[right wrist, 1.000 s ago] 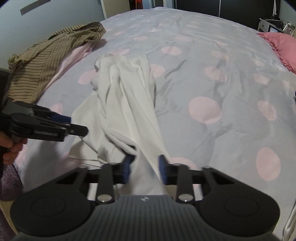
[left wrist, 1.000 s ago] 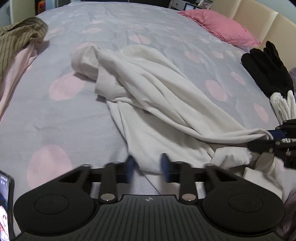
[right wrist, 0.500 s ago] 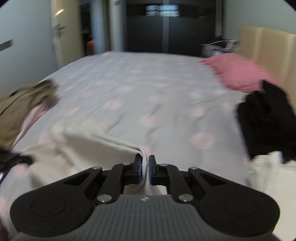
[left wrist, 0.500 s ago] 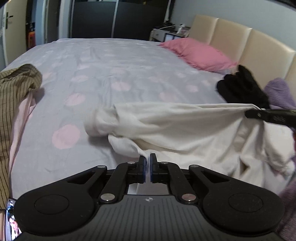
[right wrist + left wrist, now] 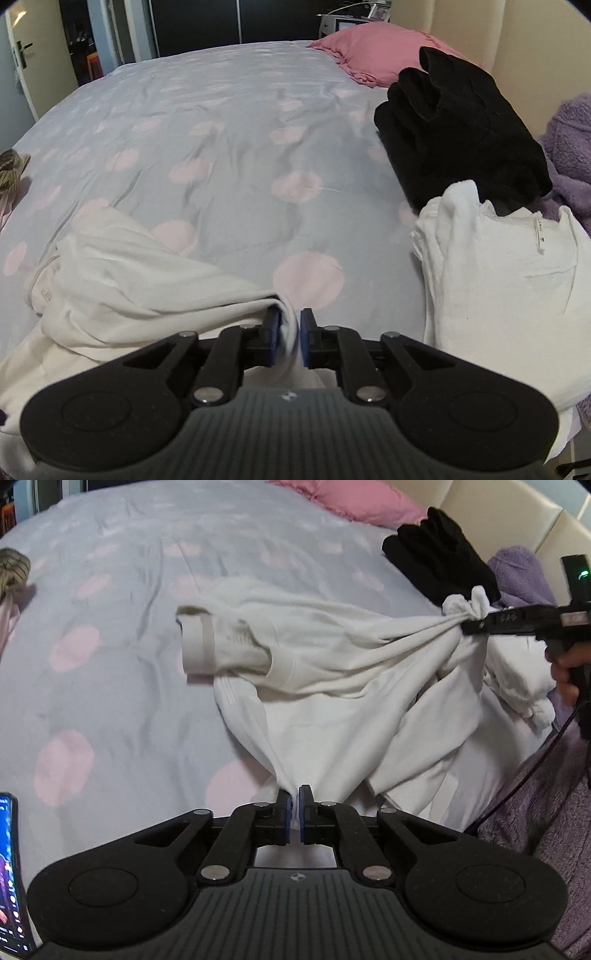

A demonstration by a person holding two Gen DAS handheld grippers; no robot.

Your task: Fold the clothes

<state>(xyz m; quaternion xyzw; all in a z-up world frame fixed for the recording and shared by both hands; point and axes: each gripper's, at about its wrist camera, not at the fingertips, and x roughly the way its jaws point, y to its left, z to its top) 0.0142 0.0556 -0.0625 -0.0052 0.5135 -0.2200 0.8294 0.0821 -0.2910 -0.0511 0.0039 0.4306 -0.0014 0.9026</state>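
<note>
White shirt (image 5: 332, 686) stretched between both grippers over the bed (image 5: 122, 602).

My left gripper (image 5: 294, 805) and right gripper (image 5: 288, 330) each pinch bunched fabric; the body sags ahead. I judge either thin pinch could slip under tension.

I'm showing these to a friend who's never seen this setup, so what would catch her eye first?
Most striking is the white garment, pinched at two spots and stretched between the left claw near the camera and the right claw at the right. Behind it spreads the grey bedspread with pink dots. A black garment lies near the pink pillow, above a folded white pile.
</note>
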